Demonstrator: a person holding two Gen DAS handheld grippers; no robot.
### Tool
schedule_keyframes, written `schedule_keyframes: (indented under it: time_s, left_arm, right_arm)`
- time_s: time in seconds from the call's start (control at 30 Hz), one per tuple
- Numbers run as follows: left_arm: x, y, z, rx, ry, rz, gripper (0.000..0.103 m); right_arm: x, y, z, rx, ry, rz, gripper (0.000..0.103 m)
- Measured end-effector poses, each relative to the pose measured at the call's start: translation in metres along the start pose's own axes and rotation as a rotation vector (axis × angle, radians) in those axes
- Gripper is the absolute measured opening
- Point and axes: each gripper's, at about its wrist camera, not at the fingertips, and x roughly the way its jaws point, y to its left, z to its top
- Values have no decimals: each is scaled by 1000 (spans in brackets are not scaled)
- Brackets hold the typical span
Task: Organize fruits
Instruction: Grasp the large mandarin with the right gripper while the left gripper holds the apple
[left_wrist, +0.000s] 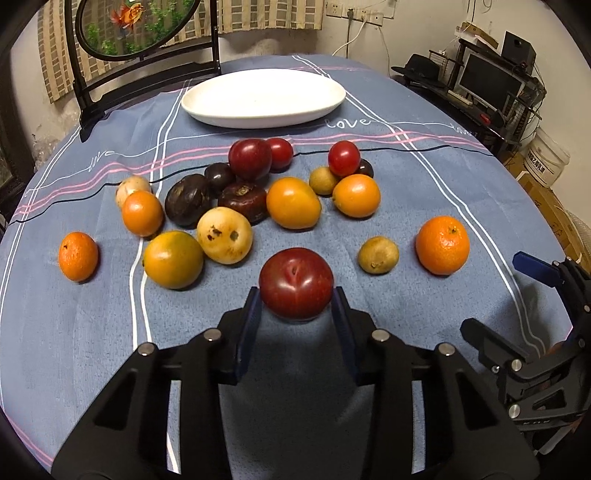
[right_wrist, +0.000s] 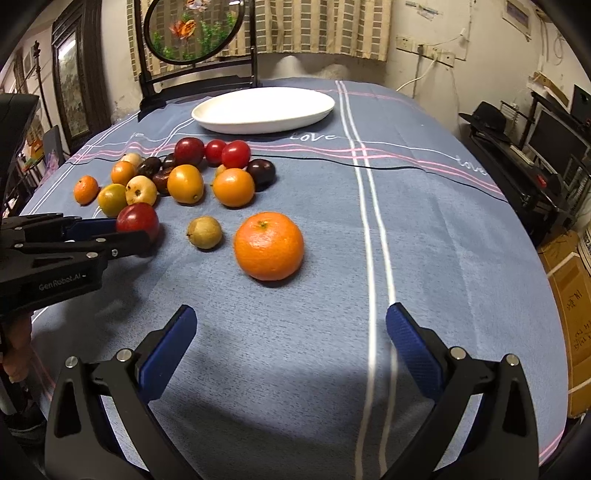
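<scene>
Blue cloth, white plate at far edge, bare. Fruit pile mid-table. Left gripper pinching the near red plum, pads low on its sides. Right gripper spread, nothing in it, short of the orange. Risk: smooth round plum squirts out on lift and rolls into the pile.

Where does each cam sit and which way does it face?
Left wrist: on the left gripper, looking forward and down; jaws on either side of a red plum; right gripper at right edge.
Right wrist: on the right gripper, same slant; jaws wide over bare cloth, left gripper at left.
Shared: plum, mandarin, white plate.
</scene>
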Motion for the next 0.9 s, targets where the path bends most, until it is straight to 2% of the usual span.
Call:
schedule_keyframes:
  time_s: [0.33,0.4,0.43,0.47,0.7,0.73,0.77,0.9]
  left_arm:
    - [7,0,8,11,-4,0,41]
    - [8,1,9,12,-10,-3,40]
    - [8,0,9,12,-13,-4,40]
    - [8,0,9,14,-15,-4,40]
    - [8,3,9,5,-4,-20,40]
    - [8,3,9,4,-2,-20,40]
    - [8,3,9,2,1,-21,40]
    - [7,4,8,-3,8,-22,41]
  right_arm:
    - [24,10,26,-67,22,42,101]
    - [31,10,32,-75,36,30,91]
    - [33,10,34,-82,39,30,77]
    - [39,10,36,-78,61,40,68]
    - [39,11,34,-71,68,31,67]
    - [38,11,34,-70,68,31,69]
    - [38,11,34,-67,69,28,75]
    - [35,13,35,-68,67,16,76]
